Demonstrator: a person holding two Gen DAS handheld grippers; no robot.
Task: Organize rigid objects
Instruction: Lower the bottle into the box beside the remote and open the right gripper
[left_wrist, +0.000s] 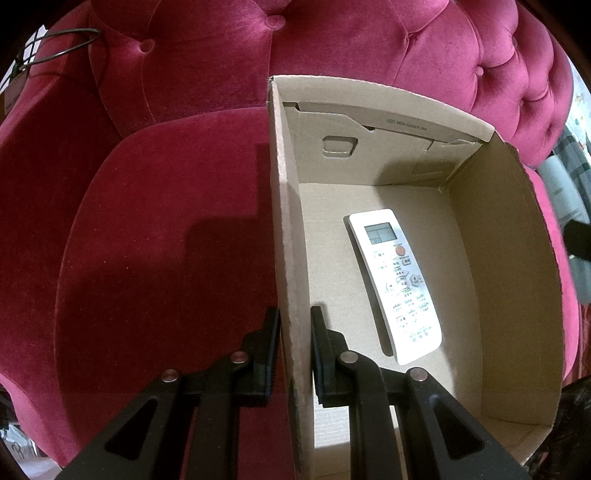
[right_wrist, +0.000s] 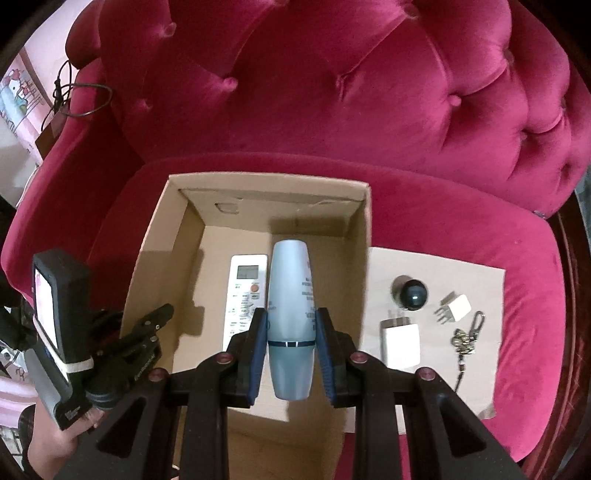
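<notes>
Your right claw (right_wrist: 291, 343) grips the blue bottle (right_wrist: 290, 314), long axis toward 12 o'clock, over the box (right_wrist: 258, 181) beside the remote (right_wrist: 243, 291). Your left claw (left_wrist: 293, 354) pinches the box's wall at 9 o'clock. Lower straight down.

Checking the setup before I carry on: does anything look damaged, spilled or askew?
Nothing stands out. The remote lies flat in the box, whose wall the left gripper clamps, and the right gripper holds the bottle above it.

sofa (right_wrist: 369, 92): plush velvet | box (right_wrist: 364, 221): matt cardboard | bottle (right_wrist: 290, 295): smooth satin plastic
</notes>
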